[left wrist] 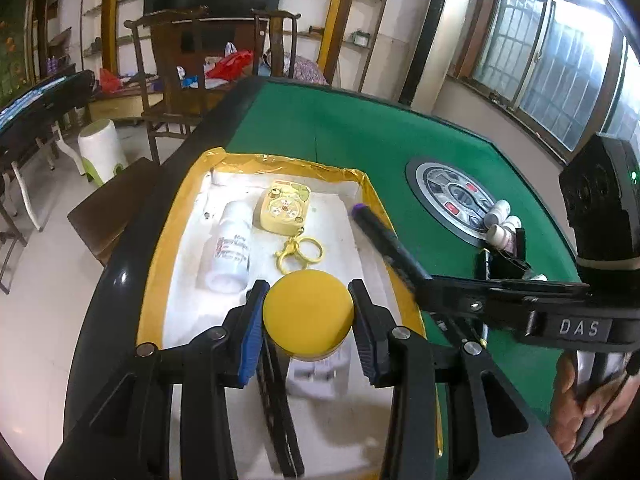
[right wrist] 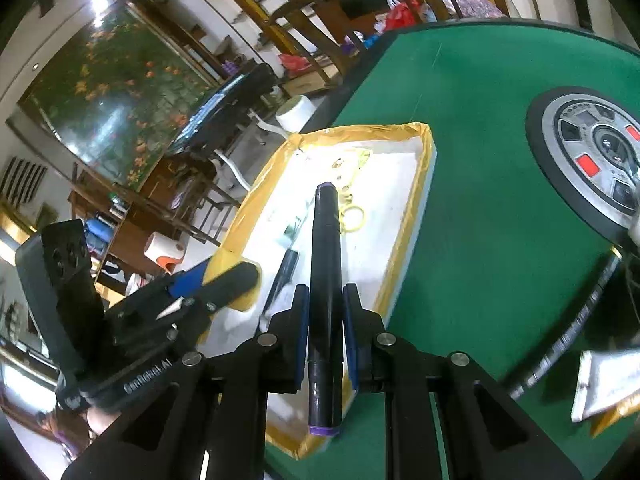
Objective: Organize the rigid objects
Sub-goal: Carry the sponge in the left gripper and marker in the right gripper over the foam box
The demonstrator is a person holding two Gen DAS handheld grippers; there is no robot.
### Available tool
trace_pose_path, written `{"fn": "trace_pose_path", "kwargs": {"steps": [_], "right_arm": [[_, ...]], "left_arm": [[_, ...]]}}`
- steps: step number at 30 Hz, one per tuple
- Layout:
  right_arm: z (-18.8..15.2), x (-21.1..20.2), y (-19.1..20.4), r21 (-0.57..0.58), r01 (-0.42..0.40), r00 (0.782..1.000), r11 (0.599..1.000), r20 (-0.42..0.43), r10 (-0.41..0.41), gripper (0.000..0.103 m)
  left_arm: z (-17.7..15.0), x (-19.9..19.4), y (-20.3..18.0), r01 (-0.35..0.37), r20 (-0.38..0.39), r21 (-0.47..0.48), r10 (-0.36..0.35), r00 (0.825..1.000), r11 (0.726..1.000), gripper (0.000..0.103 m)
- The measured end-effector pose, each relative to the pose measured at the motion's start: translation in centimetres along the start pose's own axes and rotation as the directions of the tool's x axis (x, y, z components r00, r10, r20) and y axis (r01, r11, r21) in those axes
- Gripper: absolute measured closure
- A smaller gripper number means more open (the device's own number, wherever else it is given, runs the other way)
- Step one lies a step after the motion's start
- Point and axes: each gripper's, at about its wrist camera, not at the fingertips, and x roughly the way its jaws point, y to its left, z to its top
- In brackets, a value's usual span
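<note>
Over the gold-rimmed tray, both grippers carry objects.
Left gripper jaws clamp a yellow round tin above the tray's white lining; right gripper jaws pinch a black marker, near a white bottle and yellow keychain, on the green table.

left gripper clamping yellow jar, tray

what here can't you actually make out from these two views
- Body of the yellow-lidded jar: left wrist view, hidden under its lid and the left tongs.
- Print on the white bottle: left wrist view, too small and blurred.
- Small bottles by the table's centre panel: left wrist view, partly hidden behind the right tongs holding the black marker.
- White item at the right edge: right wrist view, motion-blurred and cut off.
</note>
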Motion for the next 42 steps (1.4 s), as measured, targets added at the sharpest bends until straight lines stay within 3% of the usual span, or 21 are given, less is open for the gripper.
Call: {"fn": "trace_pose_path", "kwargs": {"steps": [7,11,17,22,42], "right_arm": [[2.1,1.8,-0.5,0.05,0.077,0.997,0.996,0.002,-0.077,0.088],[3.1,2.8,-1.7,0.104,0.084,0.996,0.991,-0.011,-0.084,0.089],[3.5,3.9,-2.3,0.139,0.105,0.994,0.985,-0.023,-0.103,0.089],[3.4,4.6,-3.2,0.167,0.116,0.993,0.979,-0.037,-0.111,0.089],[3.9,4.5,-3.6,0.119,0.17,0.985,0.978,-0.061,-0.164,0.089]], "left_arm": [[1.6,3.1,0.1,0.003,-0.071,-0.005,-0.003,0.997,1.0,0.065],[1.9,4.4,-0.1,-0.01,-0.102,0.004,0.01,0.995,1.0,0.065],[2.4,4.9,0.5,0.021,-0.128,-0.03,-0.025,0.991,0.999,0.065],[2.6,6.1,0.9,-0.004,-0.182,-0.033,-0.002,0.983,0.999,0.065],[2.8,7.6,1.5,-0.044,-0.223,-0.039,0.034,0.974,0.998,0.065]]}}
